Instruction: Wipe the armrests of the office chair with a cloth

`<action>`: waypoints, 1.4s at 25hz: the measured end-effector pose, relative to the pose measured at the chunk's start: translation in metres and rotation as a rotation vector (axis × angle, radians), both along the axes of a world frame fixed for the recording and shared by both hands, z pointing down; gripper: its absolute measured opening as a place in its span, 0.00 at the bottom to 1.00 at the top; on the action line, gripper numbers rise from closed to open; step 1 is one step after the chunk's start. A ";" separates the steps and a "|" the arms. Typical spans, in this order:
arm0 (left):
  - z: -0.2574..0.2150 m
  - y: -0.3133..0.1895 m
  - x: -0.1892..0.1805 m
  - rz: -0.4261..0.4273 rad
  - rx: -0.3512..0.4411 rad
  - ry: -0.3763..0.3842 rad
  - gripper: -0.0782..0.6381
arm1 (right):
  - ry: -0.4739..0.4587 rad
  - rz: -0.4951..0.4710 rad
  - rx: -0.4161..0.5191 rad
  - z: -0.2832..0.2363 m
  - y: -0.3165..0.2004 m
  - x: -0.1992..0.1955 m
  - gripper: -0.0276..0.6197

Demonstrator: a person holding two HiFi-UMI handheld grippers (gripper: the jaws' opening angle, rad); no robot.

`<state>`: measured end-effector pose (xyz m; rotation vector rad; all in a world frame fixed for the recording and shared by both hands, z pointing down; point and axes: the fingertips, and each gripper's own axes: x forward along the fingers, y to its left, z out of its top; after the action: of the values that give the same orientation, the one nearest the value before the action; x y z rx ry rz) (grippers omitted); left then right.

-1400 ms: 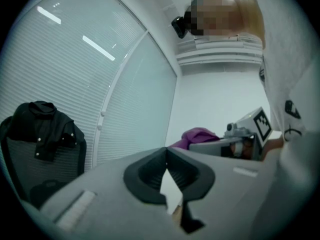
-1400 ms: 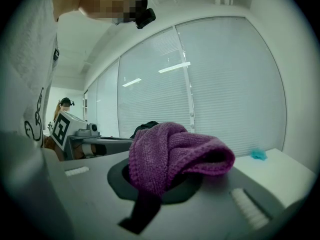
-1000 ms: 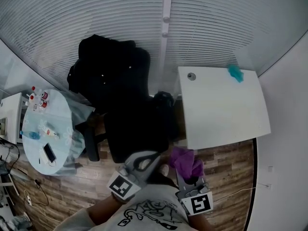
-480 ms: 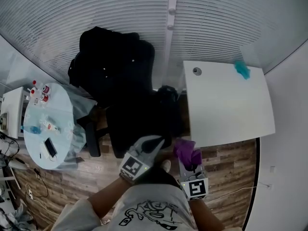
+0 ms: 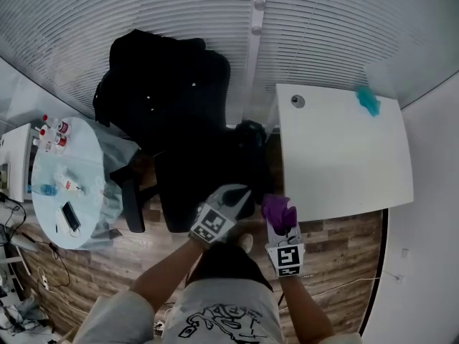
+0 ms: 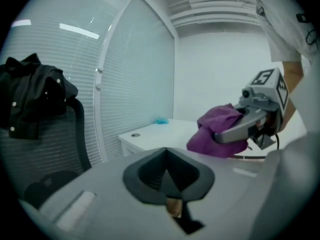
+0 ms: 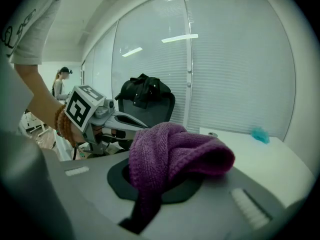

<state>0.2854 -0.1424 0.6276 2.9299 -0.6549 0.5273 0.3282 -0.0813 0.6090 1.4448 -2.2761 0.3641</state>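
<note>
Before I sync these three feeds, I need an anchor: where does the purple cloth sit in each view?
Head view: purple cloth low, just right of centre, off the white desk's near-left corner.
Left gripper view: right of centre, clamped in the right gripper.
Right gripper view: centre, between that gripper's own jaws.
Shared landmark: the white desk, with a teal object at its far edge.

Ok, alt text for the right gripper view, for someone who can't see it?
A purple knitted cloth, clamped in the right gripper, fills the foreground. Behind it, the left gripper points in from the left before an office chair draped with a black jacket; a white desk lies right.
</note>
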 end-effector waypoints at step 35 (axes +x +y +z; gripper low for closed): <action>0.180 -0.062 0.040 0.130 -0.249 -0.200 0.11 | 0.079 -0.083 -0.353 0.188 -0.062 -0.005 0.09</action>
<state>0.3255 -0.2045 0.8072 2.7184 -0.3846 0.8573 0.3227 -0.1432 0.7971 1.1623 -2.0736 0.6348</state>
